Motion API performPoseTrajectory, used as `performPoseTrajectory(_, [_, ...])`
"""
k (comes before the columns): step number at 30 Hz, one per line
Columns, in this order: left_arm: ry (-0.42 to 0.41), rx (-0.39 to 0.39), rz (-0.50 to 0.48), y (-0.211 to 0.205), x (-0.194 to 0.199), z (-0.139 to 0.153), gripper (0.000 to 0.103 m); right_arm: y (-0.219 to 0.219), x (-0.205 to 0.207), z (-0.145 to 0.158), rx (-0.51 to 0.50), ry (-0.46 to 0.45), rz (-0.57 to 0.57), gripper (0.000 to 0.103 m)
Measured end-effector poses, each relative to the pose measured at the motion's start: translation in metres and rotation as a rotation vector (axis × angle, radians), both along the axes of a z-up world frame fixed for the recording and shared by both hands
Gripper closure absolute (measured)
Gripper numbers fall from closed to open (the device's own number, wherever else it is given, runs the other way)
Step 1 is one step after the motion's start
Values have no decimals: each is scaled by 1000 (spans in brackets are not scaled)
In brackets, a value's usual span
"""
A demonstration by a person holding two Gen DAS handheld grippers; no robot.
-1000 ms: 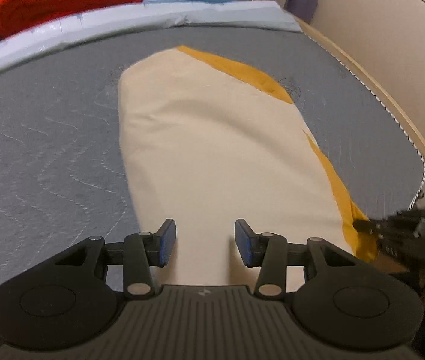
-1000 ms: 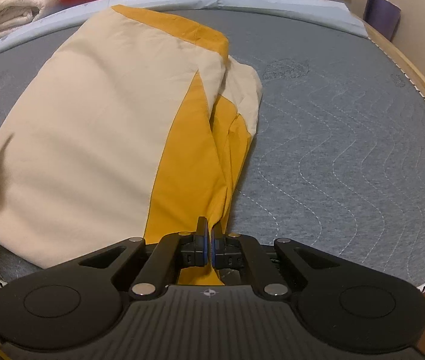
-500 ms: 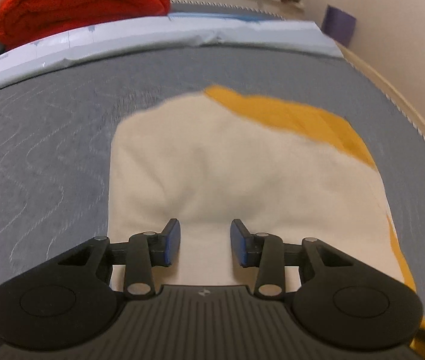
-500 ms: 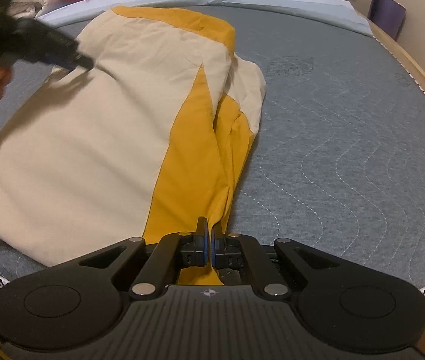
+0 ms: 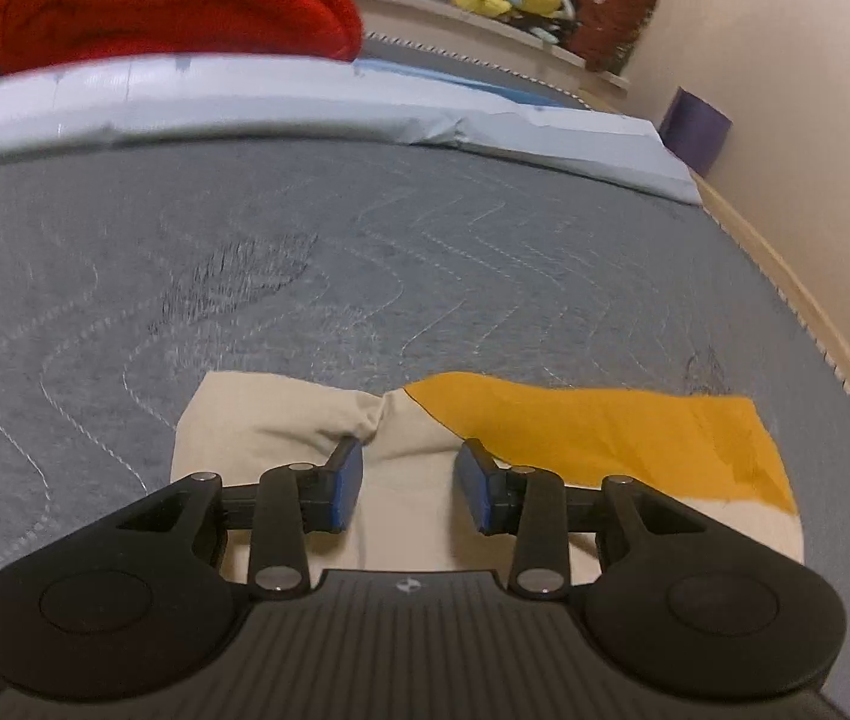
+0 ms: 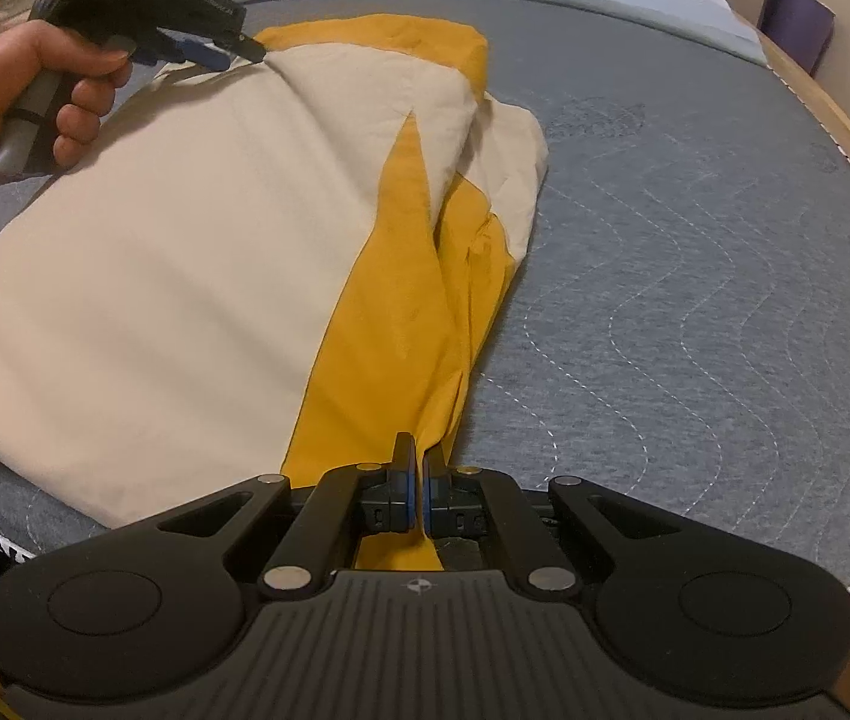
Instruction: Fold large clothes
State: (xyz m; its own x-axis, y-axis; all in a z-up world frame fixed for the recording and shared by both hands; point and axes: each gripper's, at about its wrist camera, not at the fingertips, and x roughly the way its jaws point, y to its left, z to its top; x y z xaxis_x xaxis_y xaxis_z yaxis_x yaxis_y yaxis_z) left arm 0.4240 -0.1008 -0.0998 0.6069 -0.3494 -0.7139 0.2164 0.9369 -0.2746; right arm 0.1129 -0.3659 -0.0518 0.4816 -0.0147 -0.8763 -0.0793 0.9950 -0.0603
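Left tool point(image 5: 407, 483) (closing) has reached garment's point(image 5: 592, 438) far edge.

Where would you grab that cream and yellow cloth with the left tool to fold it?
Probably the far cream edge of the cloth, coming down from above. That edge lies flat on the mattress and bunches into a small ridge there. The left tool is closing around it; the right tool pins the near yellow end.

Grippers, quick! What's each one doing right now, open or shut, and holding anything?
Left gripper: fingers closing around the far cream edge of the cream-and-yellow cloth, not pinching it yet.
Right gripper: shut on the cloth's yellow end.
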Motion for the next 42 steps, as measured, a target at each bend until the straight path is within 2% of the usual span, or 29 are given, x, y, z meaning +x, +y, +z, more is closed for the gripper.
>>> performPoseTrajectory(1, [15,-17,17,4,1,4,69,0,0,1,5,-3,-6,102])
performPoseTrajectory(4, [-1,-88,81,20,-4,42,67,-4,-1,7,15,-26,-30,95])
performPoseTrajectory(6, [-36,-130,73,33,-19,74,62,-11,-3,19,35,-83,-68,92])
performPoseTrajectory(7, [-35,-129,54,38,-29,87,62,-16,-5,31,60,-142,-99,90])
performPoseTrajectory(9, [-5,-43,6,40,-48,108,62,-24,-10,53,135,-260,-134,90])
performPoseTrajectory(11, [10,99,-59,39,-76,122,62,-30,-13,73,212,-389,-127,85])
performPoseTrajectory(13, [12,170,-130,41,-108,130,61,-29,-5,84,244,-464,-91,80])
performPoseTrajectory(16, [29,171,-196,48,-152,126,53,-20,17,82,257,-501,-41,69])
performPoseTrajectory(19, [73,126,-192,55,-177,95,53,-14,48,65,251,-451,-55,63])
performPoseTrajectory(20, [130,116,-193,57,-181,77,53,-12,59,59,248,-433,-65,61])
performPoseTrajectory(21, [233,130,-192,56,-180,58,54,-12,69,54,245,-417,-79,59])
performPoseTrajectory(22, [280,141,-195,55,-176,49,55,-12,81,48,244,-399,-99,56])
performPoseTrajectory(23, [281,165,-217,51,-177,44,55,-12,90,42,246,-381,-121,54])
performPoseTrajectory(25, [233,230,-280,43,-180,40,51,-13,110,30,269,-333,-171,53])
performPoseTrajectory(27, [233,247,-308,43,-182,35,46,-14,127,18,282,-300,-205,53])
performPoseTrajectory(30, [279,218,-306,54,-180,29,43,-20,144,3,315,-274,-274,54])
performPoseTrajectory(31, [289,208,-306,56,-177,29,41,-24,149,-1,355,-266,-303,60])
performPoseTrajectory(32, [299,202,-307,59,-177,28,41,-29,154,-4,400,-261,-326,76])
performPoseTrajectory(33, [307,198,-310,61,-178,27,41,-31,158,-6,441,-247,-338,84])
performPoseTrajectory(34, [313,196,-312,63,-178,26,41,-33,161,-10,481,-235,-340,100])
performPoseTrajectory(38, [323,172,-322,70,-180,28,36,-37,159,-7,459,-298,-392,103])
performPoseTrajectory(40, [320,166,-335,66,-181,29,36,-37,160,-10,408,-278,-428,103])
performPoseTrajectory(42, [319,183,-348,63,-183,29,36,-32,161,-12,362,-263,-410,100])
